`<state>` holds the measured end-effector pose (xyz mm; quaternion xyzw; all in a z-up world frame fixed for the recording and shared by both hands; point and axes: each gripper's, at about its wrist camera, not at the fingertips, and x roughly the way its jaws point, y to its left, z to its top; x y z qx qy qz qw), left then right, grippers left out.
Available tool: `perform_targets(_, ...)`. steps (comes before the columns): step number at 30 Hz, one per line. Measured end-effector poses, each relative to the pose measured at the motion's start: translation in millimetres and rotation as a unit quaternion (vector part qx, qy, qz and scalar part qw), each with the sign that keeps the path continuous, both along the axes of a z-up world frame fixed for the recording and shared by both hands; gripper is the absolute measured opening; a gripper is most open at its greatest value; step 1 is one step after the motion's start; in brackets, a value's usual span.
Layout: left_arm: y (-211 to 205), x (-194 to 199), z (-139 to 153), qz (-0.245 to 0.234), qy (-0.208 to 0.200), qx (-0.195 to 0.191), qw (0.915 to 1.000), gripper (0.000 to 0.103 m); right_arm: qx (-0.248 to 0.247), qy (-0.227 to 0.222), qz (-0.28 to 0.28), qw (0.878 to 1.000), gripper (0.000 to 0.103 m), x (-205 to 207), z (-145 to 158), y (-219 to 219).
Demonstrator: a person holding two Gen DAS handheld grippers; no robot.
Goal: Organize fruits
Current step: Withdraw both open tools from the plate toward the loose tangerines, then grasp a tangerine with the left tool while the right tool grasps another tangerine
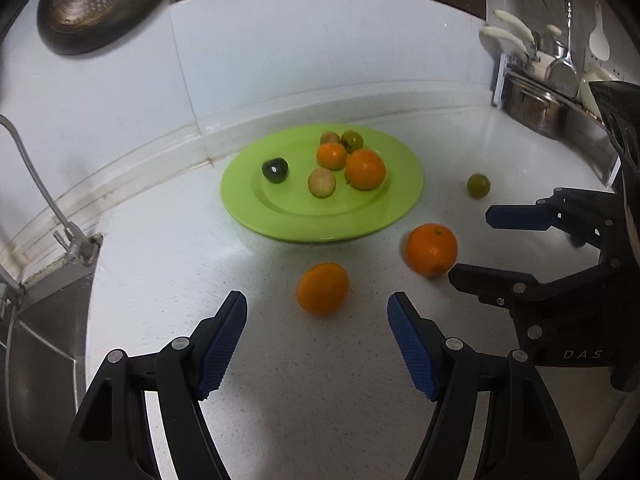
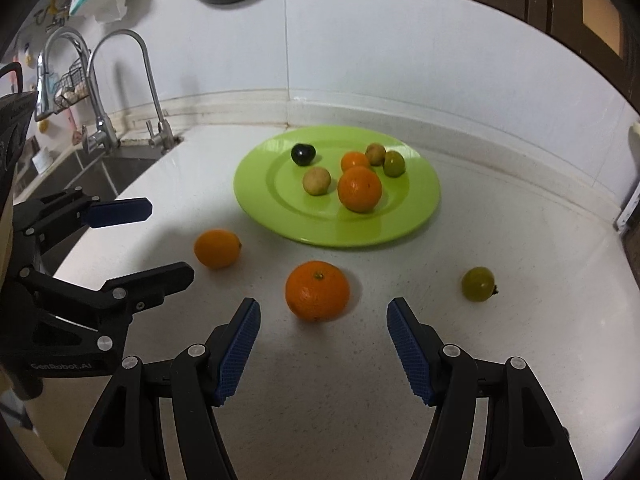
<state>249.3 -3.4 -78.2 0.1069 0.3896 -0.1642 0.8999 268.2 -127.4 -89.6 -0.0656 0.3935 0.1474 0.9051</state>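
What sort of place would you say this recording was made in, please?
Most likely a home kitchen: a counter beside a sink with faucets, and utensils hanging on the tiled wall.

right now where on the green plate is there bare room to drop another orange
The near and left parts of the green plate are bare, bordered by the dark fruit and pale fruit. The right back is crowded: large orange, small orange and two greenish fruits cluster there.

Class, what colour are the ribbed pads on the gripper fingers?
Blue, on black fingers; the right gripper's ribbed pads show best in the right wrist view.
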Motion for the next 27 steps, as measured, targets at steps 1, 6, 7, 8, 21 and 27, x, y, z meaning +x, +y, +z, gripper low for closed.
perform_targets(1, -1, 2, -2, -0.001, 0.003, -0.001, 1.0000, 0.072, 0.000, 0.002, 0.000, 1.000, 0.066, 2, -2, 0)
perform_targets(6, -2, 14, -13, -0.005, 0.022, -0.007, 0.9997, 0.066, 0.009, 0.020, -0.003, 1.000, 0.066, 11, -12, -2)
perform_targets(7, -2, 16, -15, -0.006, 0.026, -0.010, 0.9996, 0.066, 0.010, 0.022, -0.004, 1.000, 0.066, 14, -13, -3)
perform_targets(8, -3, 18, -17, -0.007, 0.032, -0.014, 0.9994, 0.064, 0.010, 0.022, -0.004, 1.000, 0.066, 15, -13, -3)
perform_targets(21, -5, 34, -27, -0.004, 0.068, -0.038, 0.9970, 0.041, 0.037, 0.044, 0.012, 0.998, 0.053, 32, -21, 2)
perform_targets(27, -3, 37, -28, 0.003, 0.074, -0.043, 0.9963, 0.035, 0.040, 0.052, 0.017, 0.998, 0.045, 35, -23, 5)
